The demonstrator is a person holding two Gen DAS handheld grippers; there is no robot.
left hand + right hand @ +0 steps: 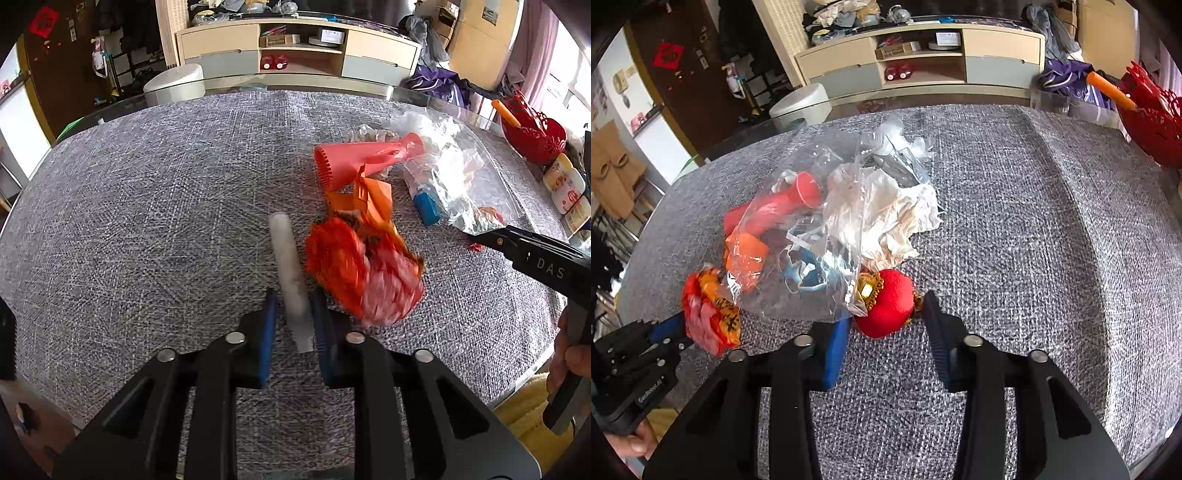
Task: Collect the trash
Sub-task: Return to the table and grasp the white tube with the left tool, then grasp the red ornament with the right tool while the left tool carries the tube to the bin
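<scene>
In the left wrist view my left gripper (293,301) is closed around the near end of a white cylindrical tube (286,254) that lies on the grey tablecloth (147,192). A crumpled orange-red wrapper (360,269) lies just right of it. Beyond are a pink funnel-shaped piece (364,157), an orange paper scrap (369,199) and a clear plastic bag (454,173). In the right wrist view my right gripper (886,317) is open, its jaws on either side of a red ball ornament (886,302). The clear bag (827,221) holds white tissue (886,210) and other trash.
A red basket (1148,114) with an orange stick stands at the table's far right edge. Small white bottles (565,184) stand at the right edge. A white bin (799,105) and a low cabinet (923,62) are beyond the table.
</scene>
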